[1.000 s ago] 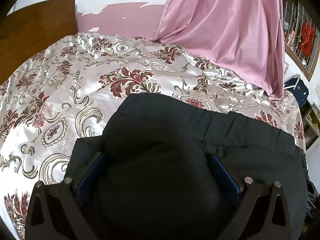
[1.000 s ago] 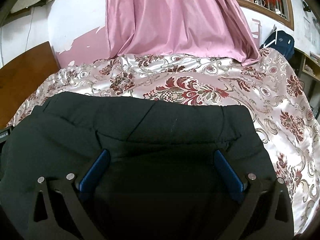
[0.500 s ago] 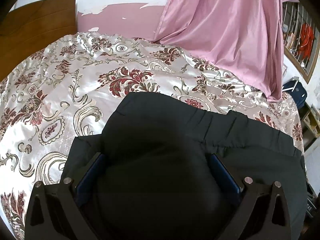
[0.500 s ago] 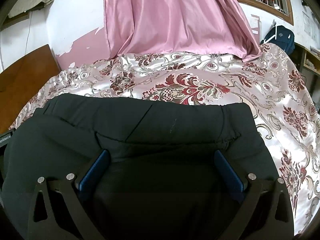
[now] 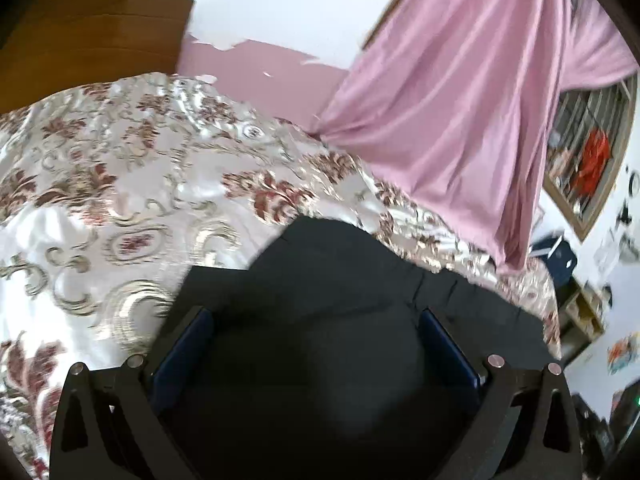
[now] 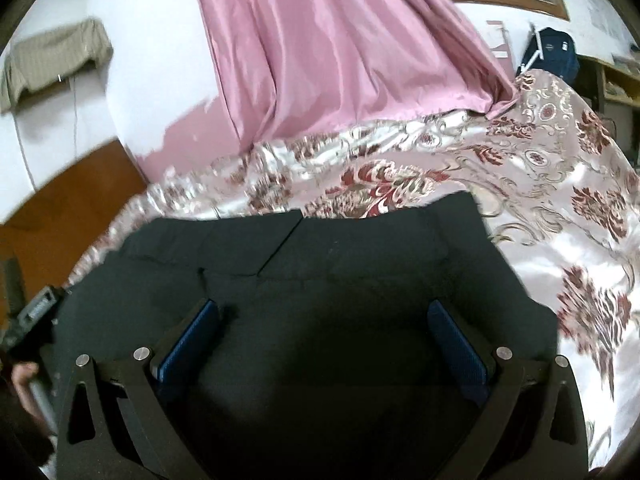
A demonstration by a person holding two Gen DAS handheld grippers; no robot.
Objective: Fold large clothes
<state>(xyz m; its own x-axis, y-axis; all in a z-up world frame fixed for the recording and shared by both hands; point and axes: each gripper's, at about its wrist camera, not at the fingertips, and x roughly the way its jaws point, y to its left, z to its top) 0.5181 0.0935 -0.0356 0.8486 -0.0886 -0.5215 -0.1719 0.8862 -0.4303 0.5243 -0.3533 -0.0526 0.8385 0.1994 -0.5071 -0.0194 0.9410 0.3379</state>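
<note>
A large black garment (image 5: 344,280) lies folded on the floral satin bedspread (image 5: 120,200). It fills the lower half of both views and also shows in the right wrist view (image 6: 360,256). My left gripper (image 5: 316,316) is open, its blue-padded fingers (image 5: 188,340) wide apart just over the cloth. My right gripper (image 6: 324,312) is also open, its fingers (image 6: 456,340) spread over the garment near its elastic waistband. Neither holds cloth.
A pink curtain (image 5: 460,100) hangs behind the bed. A wooden headboard (image 5: 80,36) stands at the left. A window frame (image 5: 588,152) and a dark blue bag (image 6: 552,52) are at the right. The other gripper's handle (image 6: 32,312) shows at the left edge.
Both cameras have lifted and tilted up, showing more wall and curtain. The left view has also swung. The garment stays put and both grippers stay open.
</note>
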